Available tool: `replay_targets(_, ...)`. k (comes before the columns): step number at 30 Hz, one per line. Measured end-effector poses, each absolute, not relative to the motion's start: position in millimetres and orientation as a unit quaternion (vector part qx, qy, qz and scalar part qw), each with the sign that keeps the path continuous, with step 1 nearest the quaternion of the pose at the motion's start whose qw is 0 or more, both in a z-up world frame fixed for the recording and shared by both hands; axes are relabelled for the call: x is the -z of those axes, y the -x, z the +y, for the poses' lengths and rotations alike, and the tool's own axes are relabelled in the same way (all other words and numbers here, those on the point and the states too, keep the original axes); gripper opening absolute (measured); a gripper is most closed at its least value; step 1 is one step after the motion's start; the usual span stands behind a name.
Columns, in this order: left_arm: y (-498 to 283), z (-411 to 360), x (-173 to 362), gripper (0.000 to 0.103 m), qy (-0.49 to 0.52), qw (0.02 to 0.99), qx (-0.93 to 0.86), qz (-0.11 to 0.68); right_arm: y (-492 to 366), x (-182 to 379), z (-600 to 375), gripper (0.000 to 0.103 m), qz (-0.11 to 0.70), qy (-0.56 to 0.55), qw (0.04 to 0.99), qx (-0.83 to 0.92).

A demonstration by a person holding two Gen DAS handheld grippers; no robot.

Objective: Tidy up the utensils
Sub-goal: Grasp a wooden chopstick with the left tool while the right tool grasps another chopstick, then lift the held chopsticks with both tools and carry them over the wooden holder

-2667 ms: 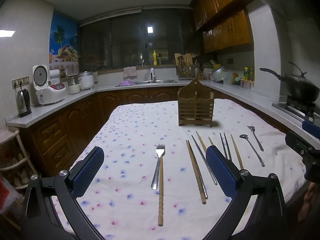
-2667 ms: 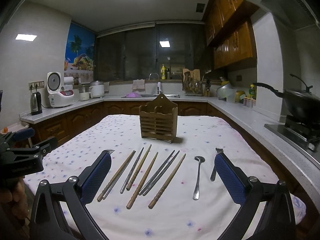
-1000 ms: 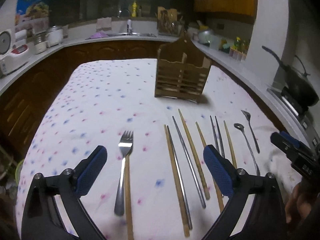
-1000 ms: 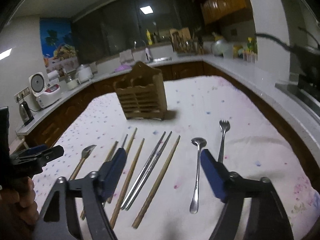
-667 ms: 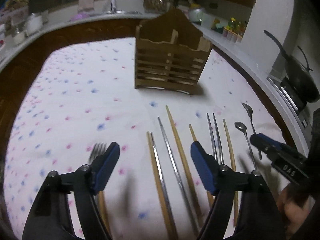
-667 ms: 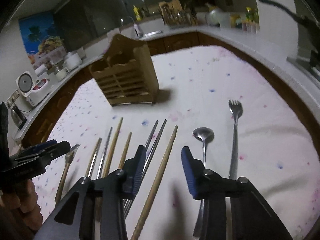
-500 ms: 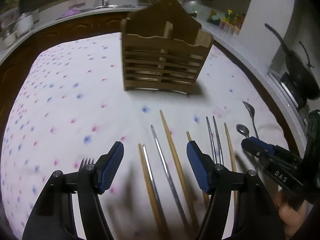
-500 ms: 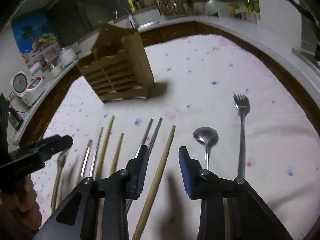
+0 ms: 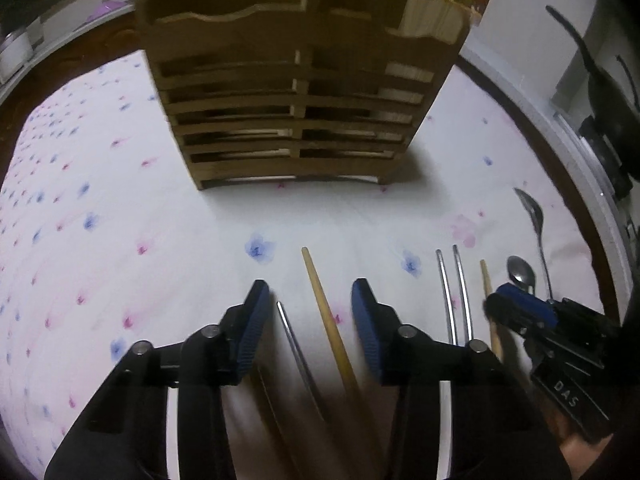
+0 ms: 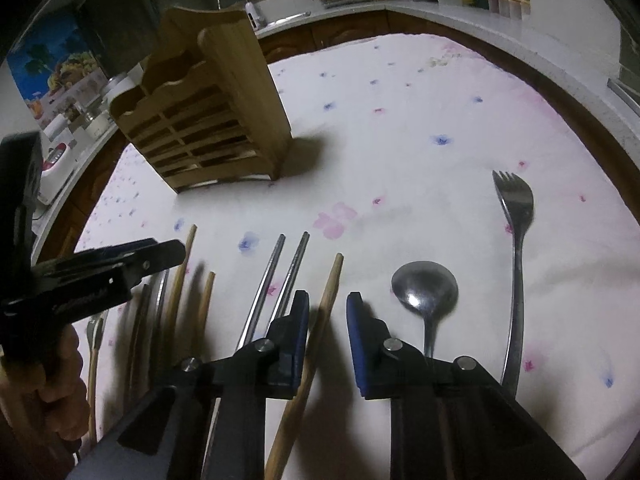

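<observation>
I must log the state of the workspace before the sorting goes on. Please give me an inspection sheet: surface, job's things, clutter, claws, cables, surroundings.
Surface: table under a white floral tablecloth.
Job's things: wooden utensil holder stands upright at the back; wooden chopsticks, a metal chopstick pair, a spoon and a fork lie flat in a row in front of it.
Clutter: nothing seen.
Claws: left claw open, straddling a wooden chopstick and a metal one; right claw open, narrow, around the rightmost wooden chopstick. Neither grips.
Cables: nothing seen.
Surroundings: kitchen counter with sink, a wok on the stove to the right.
</observation>
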State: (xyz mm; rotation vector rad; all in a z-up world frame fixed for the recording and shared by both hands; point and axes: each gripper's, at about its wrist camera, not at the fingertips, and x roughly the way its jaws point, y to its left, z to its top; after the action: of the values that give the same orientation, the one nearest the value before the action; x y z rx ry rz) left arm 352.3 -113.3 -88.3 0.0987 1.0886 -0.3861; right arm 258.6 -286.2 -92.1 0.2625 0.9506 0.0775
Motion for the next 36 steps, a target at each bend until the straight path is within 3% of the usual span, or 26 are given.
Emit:
replay_targets(9,-360,-129,93,0.033,-0.094,0.831,0.194,0.513,-273,92,-277,0.013,0.470,-0.083,0.878,-0.033)
replay_targets(11,-358,-132,94,0.027,-0.115,0.837,0.190,0.501,-273,92,-274,0.013,0.465,-0.069,0.882,-0.032)
replay_targets(13,-357,-132,93,0.007,-0.115,0.838,0.194,0.497,-273,92,-272,0.011,0.462,-0.060,0.885,-0.030)
replay_targets(22,-342,-104,64,0.004,-0.058,0.852,0.220,0.471,-258,77,-285,0.005,0.443,-0.133,0.884,-0.071)
replay_targets(36,-276,-78,-21,0.004,0.007,0.886,0.256,0.386,-227,4,-285,0.005,0.367,-0.136,0.915,-0.101)
